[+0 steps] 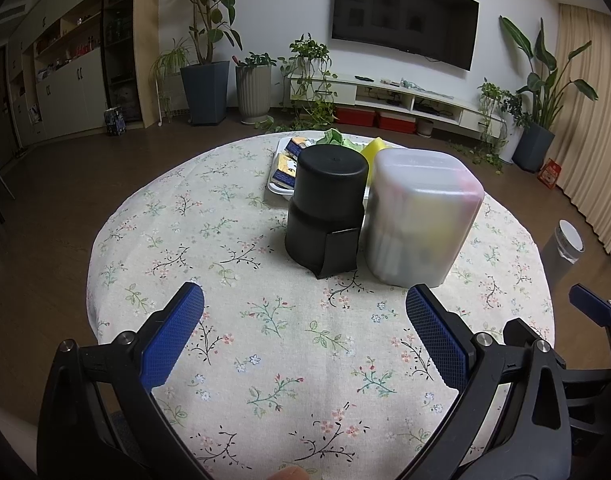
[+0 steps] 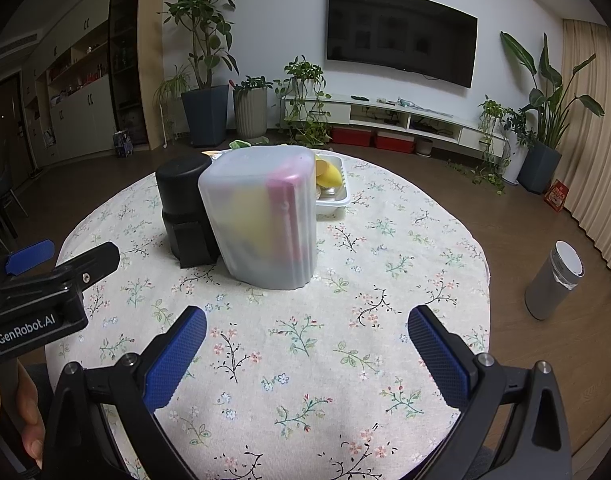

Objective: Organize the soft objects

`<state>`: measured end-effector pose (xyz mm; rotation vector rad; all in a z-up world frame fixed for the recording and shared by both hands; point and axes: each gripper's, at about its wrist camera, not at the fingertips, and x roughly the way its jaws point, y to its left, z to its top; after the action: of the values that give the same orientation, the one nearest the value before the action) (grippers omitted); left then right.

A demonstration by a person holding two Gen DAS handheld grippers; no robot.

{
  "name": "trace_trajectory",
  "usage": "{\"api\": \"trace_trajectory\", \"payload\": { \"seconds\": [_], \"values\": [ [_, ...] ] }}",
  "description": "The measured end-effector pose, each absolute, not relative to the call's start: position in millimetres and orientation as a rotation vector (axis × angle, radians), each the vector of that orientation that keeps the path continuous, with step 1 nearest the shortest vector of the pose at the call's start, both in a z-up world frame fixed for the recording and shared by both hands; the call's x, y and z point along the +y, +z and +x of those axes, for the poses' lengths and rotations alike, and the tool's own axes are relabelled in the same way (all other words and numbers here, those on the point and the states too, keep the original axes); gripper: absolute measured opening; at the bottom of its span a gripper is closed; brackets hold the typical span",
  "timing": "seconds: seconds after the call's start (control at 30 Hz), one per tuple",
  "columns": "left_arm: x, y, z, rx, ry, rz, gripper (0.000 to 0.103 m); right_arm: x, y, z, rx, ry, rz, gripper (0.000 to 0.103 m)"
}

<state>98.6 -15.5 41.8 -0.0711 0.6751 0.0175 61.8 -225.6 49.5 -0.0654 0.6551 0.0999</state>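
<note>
Living room, round table with a floral cream tablecloth [image 1: 265, 320] filling the near field. Near edge: left gripper [image 1: 305, 320] hovers low over bare cloth, blue pads apart, nothing between them. Right gripper [image 2: 307, 334] same: spread wide, empty, just right of the left one.

Mid-table: a black cylindrical plastic container, upside down [image 1: 325, 208], with a small black flap at its base, touching a frosted translucent plastic tub, also inverted [image 2: 265, 216]. Through the tub wall I see blurred yellow and pink shapes, probably soft items; can't tell exactly what.

Behind those: white rectangular plastic tray [image 2: 337, 198] holding the loose soft stuff: yellow sponge-like pieces [image 2: 327, 174], blue-and-yellow scrub pads [image 1: 287, 162], something green [image 1: 333, 136]. Partly hidden by the containers.

Judgement: start-of-task or between-picks pose; nothing grasped, no sorting visibly under way. Next move likely needs a reach past or around the two containers to the tray, or righting a container first. Soft pieces call for a light squeeze.

Far: TV, plants, grey bin on floor.
</note>
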Motion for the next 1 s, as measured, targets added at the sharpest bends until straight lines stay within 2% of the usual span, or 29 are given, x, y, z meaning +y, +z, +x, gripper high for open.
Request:
{"api": "trace_trajectory", "payload": {
  "seconds": [1.0],
  "values": [
    [-18, 33, 97, 0.681, 0.008, -0.064, 0.103, -224, 44, 42, 0.676, 0.114, -0.070, 0.103]
  ]
}}
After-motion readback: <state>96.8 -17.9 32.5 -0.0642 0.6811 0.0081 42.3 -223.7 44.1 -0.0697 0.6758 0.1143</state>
